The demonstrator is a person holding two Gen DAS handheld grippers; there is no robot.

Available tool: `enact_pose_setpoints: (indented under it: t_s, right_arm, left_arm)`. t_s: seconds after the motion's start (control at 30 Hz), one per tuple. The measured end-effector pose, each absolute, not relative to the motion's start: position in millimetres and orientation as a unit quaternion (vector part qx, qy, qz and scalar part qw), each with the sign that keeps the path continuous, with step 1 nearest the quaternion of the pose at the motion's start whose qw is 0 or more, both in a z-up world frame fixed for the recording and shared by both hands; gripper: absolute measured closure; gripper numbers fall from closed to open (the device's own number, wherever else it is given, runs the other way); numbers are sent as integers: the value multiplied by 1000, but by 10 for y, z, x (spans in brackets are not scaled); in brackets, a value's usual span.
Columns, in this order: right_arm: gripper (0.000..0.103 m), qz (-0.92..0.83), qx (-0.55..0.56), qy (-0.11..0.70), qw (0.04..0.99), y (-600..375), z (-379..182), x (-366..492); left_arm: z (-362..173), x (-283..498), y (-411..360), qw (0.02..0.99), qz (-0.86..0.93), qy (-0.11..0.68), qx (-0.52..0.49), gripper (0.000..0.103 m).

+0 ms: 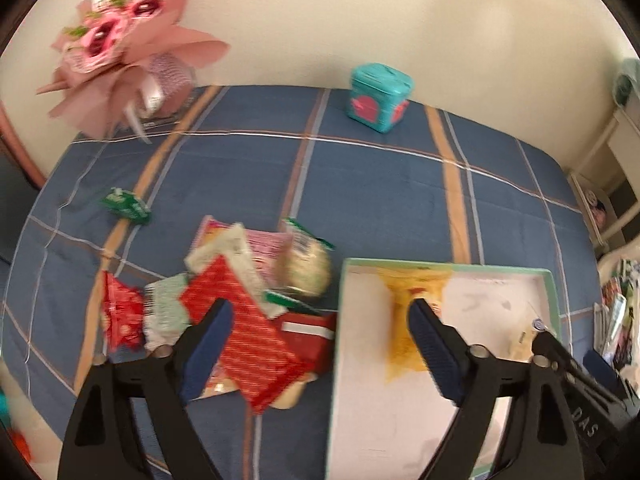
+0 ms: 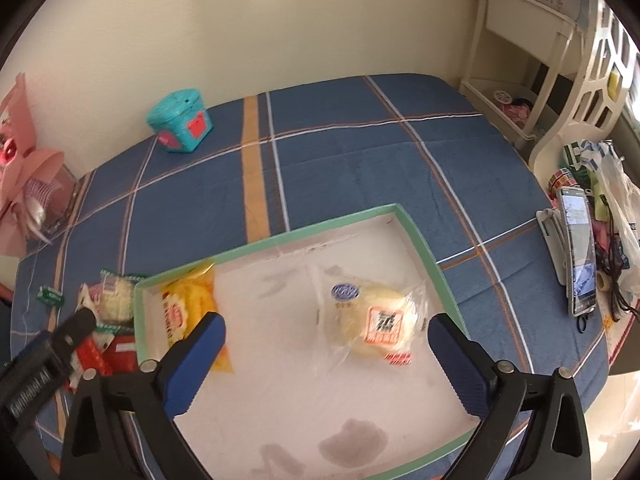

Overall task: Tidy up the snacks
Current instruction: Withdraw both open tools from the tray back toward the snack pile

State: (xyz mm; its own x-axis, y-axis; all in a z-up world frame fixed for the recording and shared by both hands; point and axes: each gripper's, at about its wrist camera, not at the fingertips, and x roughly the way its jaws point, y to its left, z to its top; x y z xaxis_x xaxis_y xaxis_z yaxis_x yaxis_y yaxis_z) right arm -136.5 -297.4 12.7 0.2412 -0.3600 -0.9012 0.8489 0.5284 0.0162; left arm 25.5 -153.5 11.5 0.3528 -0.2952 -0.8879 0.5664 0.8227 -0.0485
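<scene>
- The left hand-held gripper [image 1: 320, 320] hangs released above the bed, jaws spread wide with nothing between them; one blue-padded finger is over the snack pile, the other over the box.
- The right hand-held gripper [image 2: 326, 336] is likewise released, its fingers wide apart and empty, hovering above the box interior.
- A shallow cardboard box with a mint-green rim and white floor [image 2: 424, 236] lies on the blue plaid bedsheet [image 2: 340, 160].
- Inside the box, a clear-wrapped pale round bun with an orange label [image 2: 376, 324] rests near the middle, between the right hand-held gripper's fingers in that view.
- A yellow snack packet [image 2: 188, 300] lies against the box's left wall, well apart from the bun.
- Just beside the box on its left sits a loose pile of snacks: a red striped flat packet [image 1: 244, 328] on top, a clear bag of pale rounds with green trim [image 1: 306, 264] behind it, and a small red crinkled wrapper [image 1: 122, 316] at the pile's left edge.
- A small green packet [image 1: 126, 204] lies alone, apart from the pile.
- A teal tin with pink patches [image 1: 378, 98] stands near the wall.
- A pink paper-wrapped bouquet [image 1: 120, 40] lies at the bed's far left corner.
- A smartphone on a white stand [image 2: 578, 252] stands off the bed's right edge.
</scene>
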Motion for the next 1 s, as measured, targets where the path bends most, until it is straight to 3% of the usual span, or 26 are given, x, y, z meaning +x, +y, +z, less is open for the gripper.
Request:
enact_pose_setpoints:
  t_s: [0.67,1.0]
  right_arm:
    - [0,-308,280,453,788,-2435,54,-1128]
    - [0,-342,211,459,792,-2218,115,-1059]
  left_arm:
    - [71,341,-935,835,-209,496,118,1]
    - [1,356,-811,829,-194,508,126,1]
